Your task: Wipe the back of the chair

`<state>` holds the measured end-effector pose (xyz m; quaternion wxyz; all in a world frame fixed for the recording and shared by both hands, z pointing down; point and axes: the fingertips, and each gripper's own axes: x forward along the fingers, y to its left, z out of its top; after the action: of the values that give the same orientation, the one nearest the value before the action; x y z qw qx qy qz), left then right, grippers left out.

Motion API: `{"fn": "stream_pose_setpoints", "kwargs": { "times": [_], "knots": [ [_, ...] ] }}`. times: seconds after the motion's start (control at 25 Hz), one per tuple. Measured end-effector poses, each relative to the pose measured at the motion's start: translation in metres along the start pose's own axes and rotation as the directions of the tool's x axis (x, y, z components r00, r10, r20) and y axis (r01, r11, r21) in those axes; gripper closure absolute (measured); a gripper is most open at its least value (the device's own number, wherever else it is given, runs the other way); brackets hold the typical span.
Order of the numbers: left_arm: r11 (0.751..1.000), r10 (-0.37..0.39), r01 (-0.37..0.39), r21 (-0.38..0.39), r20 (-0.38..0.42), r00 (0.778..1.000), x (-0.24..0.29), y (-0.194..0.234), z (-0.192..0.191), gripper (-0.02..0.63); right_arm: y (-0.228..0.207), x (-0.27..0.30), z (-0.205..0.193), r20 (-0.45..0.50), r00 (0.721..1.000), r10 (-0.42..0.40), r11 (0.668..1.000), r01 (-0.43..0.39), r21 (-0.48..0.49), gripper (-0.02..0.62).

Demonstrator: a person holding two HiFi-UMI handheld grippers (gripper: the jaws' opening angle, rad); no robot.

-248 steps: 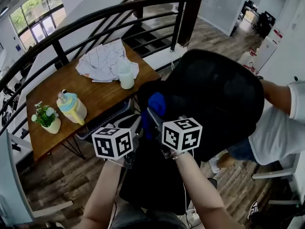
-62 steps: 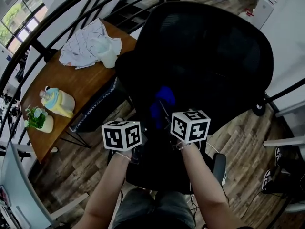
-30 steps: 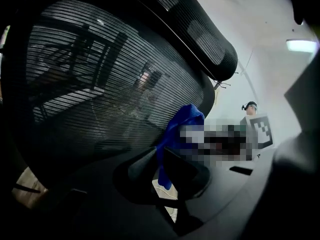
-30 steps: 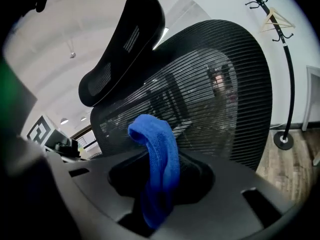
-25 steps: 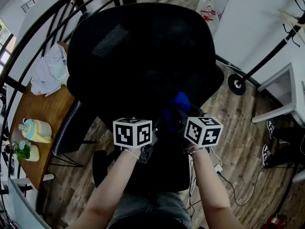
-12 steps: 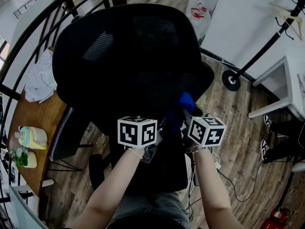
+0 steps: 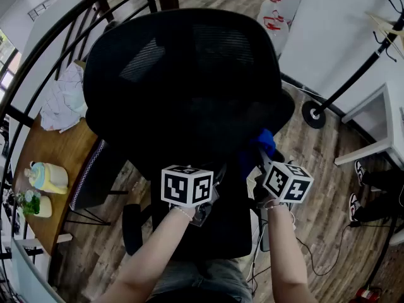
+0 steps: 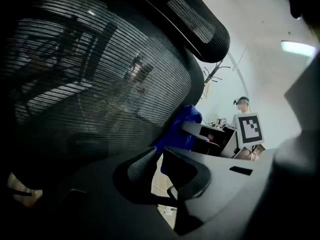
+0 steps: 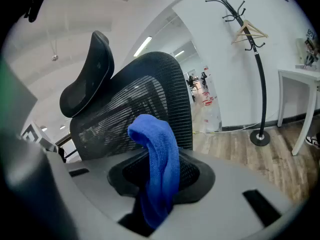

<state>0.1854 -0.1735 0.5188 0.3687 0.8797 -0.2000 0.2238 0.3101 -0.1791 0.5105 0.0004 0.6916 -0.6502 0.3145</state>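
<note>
A black mesh office chair [image 7: 189,74] stands with its back toward me, filling the middle of the head view. My right gripper [image 7: 255,161] is shut on a blue cloth [image 7: 260,145], which is at the lower right edge of the chair back. In the right gripper view the blue cloth [image 9: 159,164] droops over the jaws in front of the chair back [image 9: 135,109]. My left gripper [image 7: 213,174] is held close to the lower part of the back. Its fingertips [image 8: 145,160] are together, with nothing between them, against the mesh [image 8: 90,84].
A wooden table [image 7: 38,147] at the left carries a white cloth [image 7: 63,100], a yellow and blue bottle [image 7: 47,175] and a small plant [image 7: 28,202]. A black railing [image 7: 57,24] curves behind it. A coat stand [image 7: 314,113] and a white desk [image 7: 379,106] are at the right.
My right gripper has slid the blue cloth rightward and slightly down along the chair back's lower edge. The left gripper has dropped a little. Earlier, my view swung round the chair.
</note>
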Motion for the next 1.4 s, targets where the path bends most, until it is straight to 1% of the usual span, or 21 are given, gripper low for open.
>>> {"fn": "stream_pose_setpoints", "kwargs": {
  "times": [0.12, 0.28, 0.44, 0.56, 0.72, 0.84, 0.96, 1.12, 1.2, 1.28, 1.4],
  "knots": [
    [1.0, 0.022, -0.021, -0.021, 0.012, 1.0, -0.01, 0.008, -0.004, 0.555, 0.003, -0.006, -0.002, 0.011, 1.0, -0.017, 1.0, 0.017, 0.0, 0.477],
    [0.997, 0.058, -0.056, -0.055, 0.033, 0.998, -0.03, 0.027, -0.013, 0.555, 0.03, -0.009, -0.016, 0.007, 1.0, 0.007, 1.0, -0.007, -0.016, 0.477],
    [0.989, 0.11, -0.104, -0.102, 0.059, 0.992, -0.056, 0.051, -0.023, 0.555, 0.078, 0.0, -0.04, -0.03, 0.995, 0.1, 0.994, -0.101, -0.043, 0.477],
    [0.979, 0.153, -0.142, -0.143, 0.069, 0.986, -0.078, 0.07, -0.036, 0.555, 0.117, 0.011, -0.066, -0.088, 0.981, 0.174, 0.982, -0.179, -0.054, 0.477],
    [0.96, 0.222, -0.203, -0.191, 0.083, 0.972, -0.108, 0.093, -0.052, 0.555, 0.167, 0.023, -0.091, -0.155, 0.953, 0.262, 0.959, -0.274, -0.065, 0.477],
    [0.939, 0.277, -0.248, -0.24, 0.097, 0.956, -0.132, 0.113, -0.064, 0.555, 0.204, 0.034, -0.111, -0.206, 0.923, 0.324, 0.936, -0.345, -0.072, 0.477],
    [0.918, 0.323, -0.284, -0.276, 0.104, 0.941, -0.152, 0.133, -0.072, 0.555, 0.234, 0.046, -0.128, -0.244, 0.898, 0.366, 0.917, -0.393, -0.07, 0.477],
    [0.888, 0.376, -0.323, -0.329, 0.111, 0.92, -0.174, 0.162, -0.084, 0.555, 0.276, 0.059, -0.154, -0.308, 0.85, 0.427, 0.878, -0.471, -0.086, 0.477],
    [0.87, 0.407, -0.347, -0.351, 0.11, 0.907, -0.185, 0.177, -0.09, 0.555, 0.295, 0.067, -0.164, -0.335, 0.828, 0.449, 0.857, -0.506, -0.102, 0.477],
    [0.853, 0.433, -0.366, -0.372, 0.111, 0.894, -0.195, 0.19, -0.094, 0.555, 0.309, 0.076, -0.173, -0.354, 0.812, 0.464, 0.842, -0.528, -0.11, 0.477],
    [0.836, 0.457, -0.383, -0.393, 0.112, 0.882, -0.205, 0.204, -0.097, 0.555, 0.324, 0.091, -0.182, -0.376, 0.8, 0.468, 0.831, -0.543, -0.12, 0.477]
  ]
}}
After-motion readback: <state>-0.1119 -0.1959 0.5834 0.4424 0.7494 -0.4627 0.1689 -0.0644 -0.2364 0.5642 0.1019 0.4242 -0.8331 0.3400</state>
